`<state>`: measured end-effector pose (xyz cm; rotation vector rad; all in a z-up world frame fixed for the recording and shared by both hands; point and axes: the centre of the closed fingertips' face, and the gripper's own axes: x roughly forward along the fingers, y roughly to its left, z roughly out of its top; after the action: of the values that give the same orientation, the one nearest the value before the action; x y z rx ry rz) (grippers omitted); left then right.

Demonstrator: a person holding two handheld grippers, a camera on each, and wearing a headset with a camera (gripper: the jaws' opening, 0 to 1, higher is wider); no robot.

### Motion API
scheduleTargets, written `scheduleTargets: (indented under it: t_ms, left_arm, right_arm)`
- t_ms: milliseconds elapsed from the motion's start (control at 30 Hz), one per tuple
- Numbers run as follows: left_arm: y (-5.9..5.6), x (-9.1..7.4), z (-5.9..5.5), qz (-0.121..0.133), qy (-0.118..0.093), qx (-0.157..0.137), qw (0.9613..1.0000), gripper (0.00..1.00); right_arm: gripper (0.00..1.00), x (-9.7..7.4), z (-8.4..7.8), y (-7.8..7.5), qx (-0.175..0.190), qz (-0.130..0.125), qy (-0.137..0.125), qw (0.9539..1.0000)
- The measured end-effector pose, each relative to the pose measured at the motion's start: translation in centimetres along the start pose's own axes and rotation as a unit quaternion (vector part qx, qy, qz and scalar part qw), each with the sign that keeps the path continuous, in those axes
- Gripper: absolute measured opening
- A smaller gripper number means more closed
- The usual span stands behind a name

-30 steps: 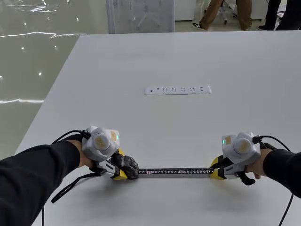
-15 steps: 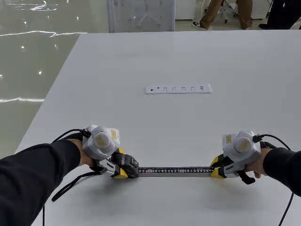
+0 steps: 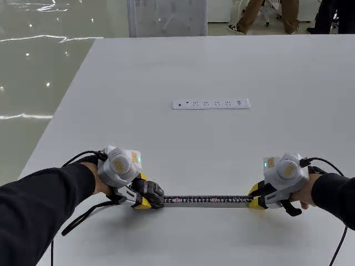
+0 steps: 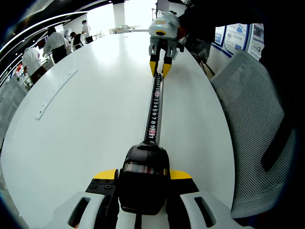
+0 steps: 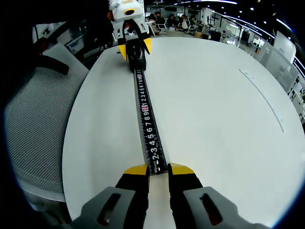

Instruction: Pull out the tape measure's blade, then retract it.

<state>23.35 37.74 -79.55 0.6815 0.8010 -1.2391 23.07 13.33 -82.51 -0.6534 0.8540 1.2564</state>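
Note:
The black tape measure case (image 3: pixel 148 194) (image 4: pixel 143 179) rests on the white table near its front edge, with my left gripper (image 3: pixel 143 203) (image 4: pixel 143 175) shut on it. Its dark numbered blade (image 3: pixel 208 199) (image 4: pixel 154 109) (image 5: pixel 147 126) runs flat along the table to the right. My right gripper (image 3: pixel 255 202) (image 5: pixel 157 170) is shut on the blade's tip. In the right gripper view the case (image 5: pixel 135 51) and the left gripper (image 5: pixel 135 47) stand at the far end of the blade. In the left gripper view the right gripper (image 4: pixel 160 69) holds the blade's far end.
A white power strip (image 3: pixel 211 103) lies mid-table, farther back. The table's left edge (image 3: pixel 55 124) drops to a glossy floor. A grey mesh chair (image 4: pixel 257 124) (image 5: pixel 38 124) stands by the table's front edge. Cables (image 3: pixel 83 219) trail from both grippers. People stand beyond the far end.
The blade's stretch between the two grippers looks about the same. The picture has shifted slightly with the head camera. Both grippers keep their hold.

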Motion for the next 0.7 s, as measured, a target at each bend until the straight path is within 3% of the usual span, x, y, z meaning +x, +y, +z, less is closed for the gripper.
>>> scheduleTargets:
  t_ms: [533,700]
  left_arm:
    - [-0.02,0.0,0.06,0.002,-0.005,-0.003,1.0,0.34]
    - [0.06,-0.07,0.2,0.007,-0.018,-0.007,0.9998,0.35]
  right_arm:
    - [0.12,0.0,0.06,0.02,0.003,0.0,0.0,1.0]
    - [0.12,0.07,0.18,0.02,0.005,-0.004,0.006,1.0]
